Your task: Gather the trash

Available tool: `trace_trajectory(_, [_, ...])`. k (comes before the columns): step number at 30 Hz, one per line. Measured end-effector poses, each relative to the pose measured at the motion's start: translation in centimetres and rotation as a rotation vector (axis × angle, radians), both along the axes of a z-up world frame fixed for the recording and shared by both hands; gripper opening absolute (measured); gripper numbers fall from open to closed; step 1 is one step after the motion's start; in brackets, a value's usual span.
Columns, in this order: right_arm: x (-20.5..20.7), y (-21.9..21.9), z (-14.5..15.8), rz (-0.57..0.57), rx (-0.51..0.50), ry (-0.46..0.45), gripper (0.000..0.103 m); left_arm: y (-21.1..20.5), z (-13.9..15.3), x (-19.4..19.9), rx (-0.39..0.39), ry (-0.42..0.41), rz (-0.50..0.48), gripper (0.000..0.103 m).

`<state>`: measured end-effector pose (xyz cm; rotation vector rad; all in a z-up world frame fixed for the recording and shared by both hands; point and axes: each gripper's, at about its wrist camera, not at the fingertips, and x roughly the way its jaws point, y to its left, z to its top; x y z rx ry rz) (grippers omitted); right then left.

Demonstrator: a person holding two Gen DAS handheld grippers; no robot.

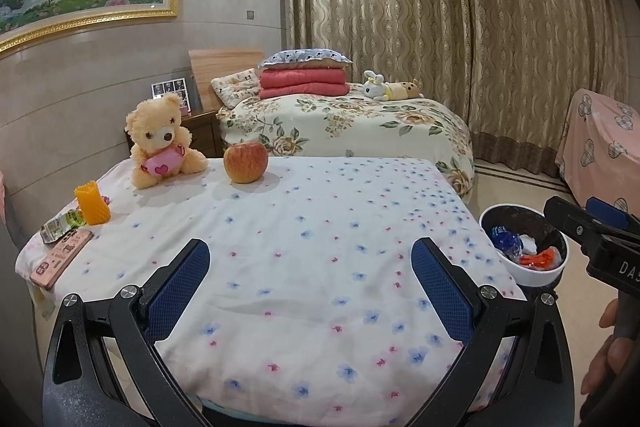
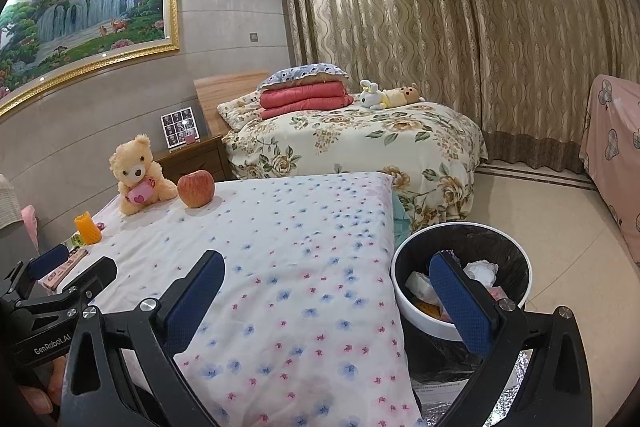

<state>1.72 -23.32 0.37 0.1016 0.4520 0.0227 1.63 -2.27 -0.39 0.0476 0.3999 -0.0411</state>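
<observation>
A white trash bin (image 1: pixel 536 273) with a black liner stands on the floor right of the table; it holds crumpled wrappers and also shows in the right wrist view (image 2: pixel 420 319). A green-and-white wrapper (image 1: pixel 60 225) lies at the table's left edge beside an orange foam sleeve (image 1: pixel 93 203), also in the right wrist view (image 2: pixel 88 229). My left gripper (image 1: pixel 310 275) is open and empty over the near table. My right gripper (image 2: pixel 326 297) is open and empty, straddling the table's right edge and the bin; it shows in the left wrist view (image 1: pixel 588 223).
The table (image 1: pixel 320 227) has a floral cloth. On it stand a teddy bear (image 1: pixel 162 143), an apple (image 1: pixel 245 161) and a pink box (image 1: pixel 60 259) at the left edge. A bed (image 1: pixel 344 123) lies behind, a pink-covered piece of furniture (image 1: pixel 604 143) at right.
</observation>
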Motion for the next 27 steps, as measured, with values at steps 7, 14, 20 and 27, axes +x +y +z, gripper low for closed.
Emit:
trace_trajectory(7, [-0.04,-0.04,-0.11,0.001,0.001,0.001,0.103,-0.10,-0.02,0.05,0.002,0.005,-0.002,0.103])
trace_trajectory(14, [-0.16,-0.01,-0.20,0.004,0.001,0.001,0.103,-0.05,-0.04,0.09,0.002,0.004,-0.004,0.103])
trace_trajectory(20, [-0.14,0.02,-0.19,0.003,0.000,0.001,0.103,-0.07,-0.04,0.09,0.001,0.004,-0.004,0.103])
trace_trajectory(27, [-0.15,0.00,-0.18,0.004,0.002,0.001,0.103,-0.08,-0.04,0.09,0.002,0.004,-0.004,0.103])
